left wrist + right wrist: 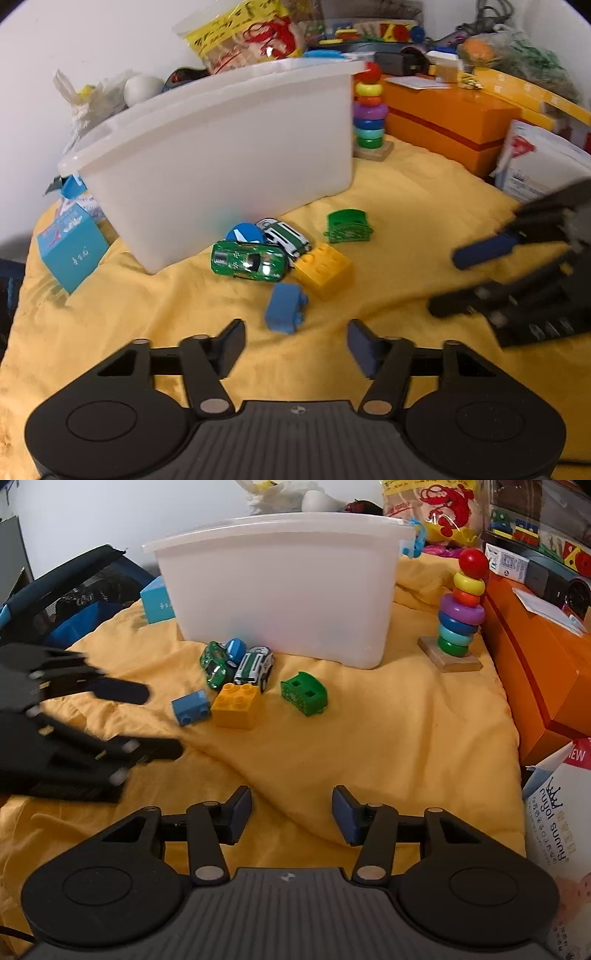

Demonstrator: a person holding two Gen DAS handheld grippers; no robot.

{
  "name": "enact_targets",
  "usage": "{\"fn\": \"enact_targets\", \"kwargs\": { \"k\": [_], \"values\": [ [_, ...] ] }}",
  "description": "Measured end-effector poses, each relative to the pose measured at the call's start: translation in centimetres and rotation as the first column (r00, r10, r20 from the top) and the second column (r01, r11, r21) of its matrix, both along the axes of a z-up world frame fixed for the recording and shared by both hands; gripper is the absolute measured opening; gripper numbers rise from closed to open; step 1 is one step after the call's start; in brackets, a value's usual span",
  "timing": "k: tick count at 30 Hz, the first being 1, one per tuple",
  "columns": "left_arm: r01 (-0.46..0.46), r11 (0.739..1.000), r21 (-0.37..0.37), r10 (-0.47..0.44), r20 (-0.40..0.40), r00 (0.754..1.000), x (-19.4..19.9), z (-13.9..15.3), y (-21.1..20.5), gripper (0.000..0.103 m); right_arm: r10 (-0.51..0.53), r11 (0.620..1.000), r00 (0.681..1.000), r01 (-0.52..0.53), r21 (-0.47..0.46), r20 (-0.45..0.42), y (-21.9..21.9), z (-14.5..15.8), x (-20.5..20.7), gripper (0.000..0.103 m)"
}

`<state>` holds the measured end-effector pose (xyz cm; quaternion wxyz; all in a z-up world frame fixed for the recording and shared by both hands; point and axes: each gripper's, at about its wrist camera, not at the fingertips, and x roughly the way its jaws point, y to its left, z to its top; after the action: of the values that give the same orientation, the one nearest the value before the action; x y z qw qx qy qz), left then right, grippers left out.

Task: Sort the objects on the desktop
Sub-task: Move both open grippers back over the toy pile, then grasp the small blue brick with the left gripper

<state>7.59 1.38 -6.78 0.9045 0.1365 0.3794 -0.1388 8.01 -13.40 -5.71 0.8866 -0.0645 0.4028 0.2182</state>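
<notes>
Judging by what lies out, the sorting has barely begun: five or six small toys sit loose on the yellow cloth (369, 738) over the bench, just in front of the white tub (284, 587). A green car (249, 261), a white-and-green car (286, 236) and a blue toy (244, 233) crowd against the tub's wall; a yellow brick (323, 267) touches the cars, a blue brick (286, 308) lies just beside it, and a green block (347, 226) sits slightly apart. The tub's contents cannot be made out through its cloudy wall. The left tongs (295, 345) hover spread wide and empty, near the blue brick. The right tongs (291, 814) are likewise spread and empty, farther back. All visible loose pieces remain to be moved.
</notes>
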Motion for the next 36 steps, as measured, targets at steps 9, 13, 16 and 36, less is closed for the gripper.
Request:
{"fn": "enact_targets", "kwargs": {
  "k": [9,13,16,36],
  "values": [
    [0.128,0.988,0.085,-0.128,0.005,0.992,1.6,-0.8,-0.9,0.038,0.029,0.999,0.999,-0.029,-0.015,0.021,1.0,0.4,-0.8,0.05],
    [0.134,0.99,0.041,-0.133,-0.016,0.991,2.1,-1.2,-0.1,0.036,0.034,0.999,0.999,-0.034,-0.018,0.022,1.4,0.5,-0.7,0.05],
    [0.092,0.994,-0.053,-0.095,-0.067,0.993,2.5,-0.8,1.2,0.026,0.042,0.999,0.999,-0.042,-0.017,0.033,1.8,0.6,-0.9,0.05],
    [-0.136,0.941,-0.309,0.068,-0.223,0.972,-4.0,-1.2,4.9,0.028,0.075,0.997,0.997,-0.075,-0.012,0.031,2.7,0.2,-2.0,0.051]
  ]
}}
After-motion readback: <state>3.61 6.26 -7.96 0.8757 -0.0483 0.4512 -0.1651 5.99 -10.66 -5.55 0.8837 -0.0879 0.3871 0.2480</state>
